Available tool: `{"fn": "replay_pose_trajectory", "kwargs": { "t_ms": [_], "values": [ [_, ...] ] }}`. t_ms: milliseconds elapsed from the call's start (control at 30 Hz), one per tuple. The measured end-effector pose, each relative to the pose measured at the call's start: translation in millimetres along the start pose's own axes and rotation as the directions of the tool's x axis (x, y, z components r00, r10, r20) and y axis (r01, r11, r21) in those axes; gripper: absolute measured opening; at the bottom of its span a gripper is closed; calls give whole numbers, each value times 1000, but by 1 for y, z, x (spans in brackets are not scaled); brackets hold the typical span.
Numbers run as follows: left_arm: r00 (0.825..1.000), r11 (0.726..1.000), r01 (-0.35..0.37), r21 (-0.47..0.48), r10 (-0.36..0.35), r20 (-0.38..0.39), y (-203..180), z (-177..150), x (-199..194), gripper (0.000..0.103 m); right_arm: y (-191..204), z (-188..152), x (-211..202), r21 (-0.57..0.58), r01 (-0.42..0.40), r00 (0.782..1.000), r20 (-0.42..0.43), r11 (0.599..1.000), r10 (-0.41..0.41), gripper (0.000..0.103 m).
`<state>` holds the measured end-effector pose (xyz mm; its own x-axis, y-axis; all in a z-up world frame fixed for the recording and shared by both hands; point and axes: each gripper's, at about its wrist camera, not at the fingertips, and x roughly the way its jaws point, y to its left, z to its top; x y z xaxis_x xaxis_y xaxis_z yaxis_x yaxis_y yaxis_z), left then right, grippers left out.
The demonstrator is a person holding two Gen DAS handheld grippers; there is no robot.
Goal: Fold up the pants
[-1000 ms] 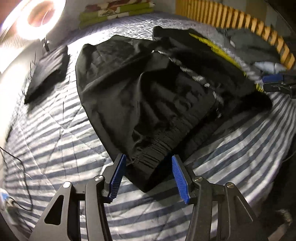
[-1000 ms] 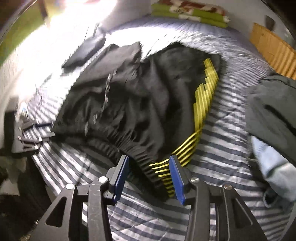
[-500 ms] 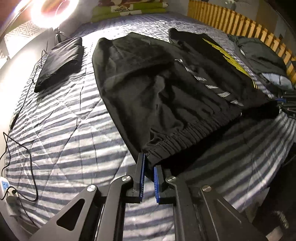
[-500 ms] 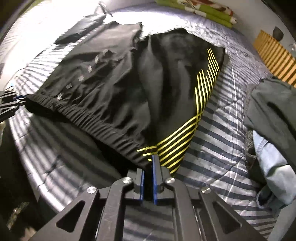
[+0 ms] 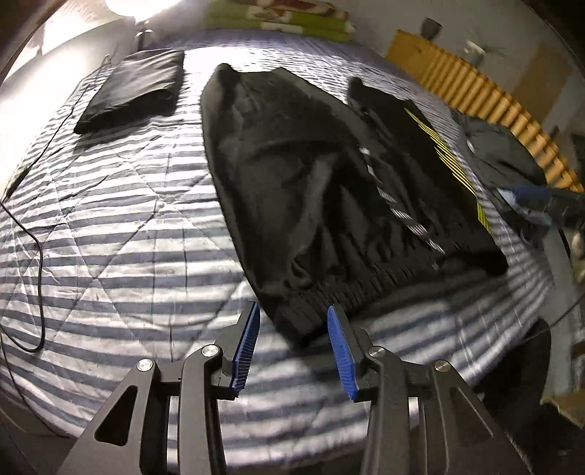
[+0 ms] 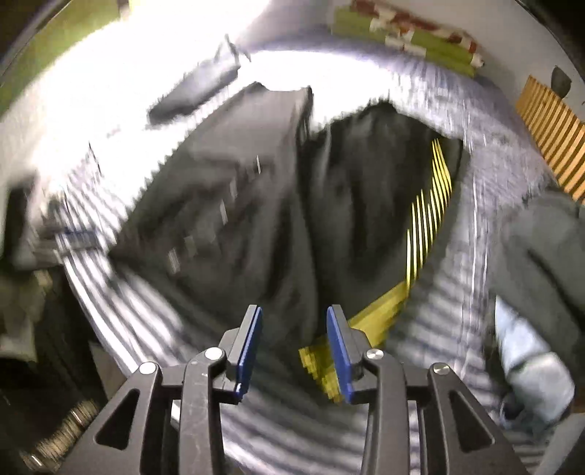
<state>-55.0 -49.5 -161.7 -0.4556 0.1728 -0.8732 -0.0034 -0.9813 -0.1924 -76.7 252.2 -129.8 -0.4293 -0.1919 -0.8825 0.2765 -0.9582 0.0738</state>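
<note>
Two grippers, left gripper (image 5: 292, 343) and right gripper (image 6: 294, 345), fingers opening, clear of the black pants (image 5: 329, 190); waistband corner lies between each pair, striped bed (image 5: 109, 226) bare alongside; right view blurred.

A bedroom in a home: a bed (image 5: 109, 226) spread with a grey-and-white striped quilt fills both views. Folded green patterned bedding (image 5: 285, 18) lies stacked at its far end by the wall, a wooden slatted rail (image 5: 486, 106) runs along one side, and loose clothes (image 6: 537, 255) lie heaped at the edge
</note>
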Motion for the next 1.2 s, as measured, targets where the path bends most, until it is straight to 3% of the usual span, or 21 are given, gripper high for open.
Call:
{"fn": "replay_pose_trajectory", "kwargs": {
  "t_ms": [133, 300, 433, 533, 633, 700, 800, 967, 1033, 1067, 1133, 1167, 1200],
  "values": [
    [999, 996, 9, -84, -11, -34, 8, 3, 24, 43, 11, 69, 5, 16, -48, 996, 82, 999, 46, 34],
    [998, 992, 55, -114, -59, -32, 13, 3, 44, 43, 38, 171, 37, 24, -86, 993, 84, 996, 83, 34],
    [996, 990, 84, -110, -86, -11, 19, 16, 50, 43, 66, 243, 78, 58, -145, 989, 23, 988, 144, 34],
    [998, 992, 61, -110, -61, 4, 32, 33, 54, 44, 88, 292, 118, 89, -156, 987, -13, 984, 158, 34],
    [1000, 993, -9, -120, 13, 29, 50, 50, 59, 45, 102, 327, 167, 129, -145, 986, -57, 981, 154, 34],
    [997, 989, -30, -145, 39, 60, 66, 62, 66, 45, 112, 343, 203, 149, -114, 988, -89, 982, 128, 34],
    [995, 986, 0, -165, 16, 97, 77, 69, 67, 45, 124, 362, 251, 165, -70, 988, -125, 984, 91, 34],
    [993, 995, -26, -101, 37, 109, 71, 71, 71, 50, 134, 375, 305, 116, 15, 988, -154, 993, 3, 33],
    [993, 996, -24, -89, 35, 114, 69, 69, 68, 53, 130, 375, 316, 109, 43, 986, -162, 993, -25, 21],
    [993, 996, -13, -85, 23, 116, 69, 70, 67, 55, 126, 373, 319, 104, 49, 985, -170, 993, -30, 7],
    [993, 995, 1, -101, 11, 114, 73, 74, 65, 55, 115, 368, 317, 117, 34, 986, -168, 992, -14, 3],
    [993, 994, 9, -110, 3, 114, 75, 74, 64, 55, 106, 365, 310, 145, -6, 989, -146, 989, 27, 2],
    [994, 993, 19, -121, -5, 113, 76, 74, 64, 55, 90, 360, 299, 205, -98, 989, -91, 974, 119, 2]
  ]
}}
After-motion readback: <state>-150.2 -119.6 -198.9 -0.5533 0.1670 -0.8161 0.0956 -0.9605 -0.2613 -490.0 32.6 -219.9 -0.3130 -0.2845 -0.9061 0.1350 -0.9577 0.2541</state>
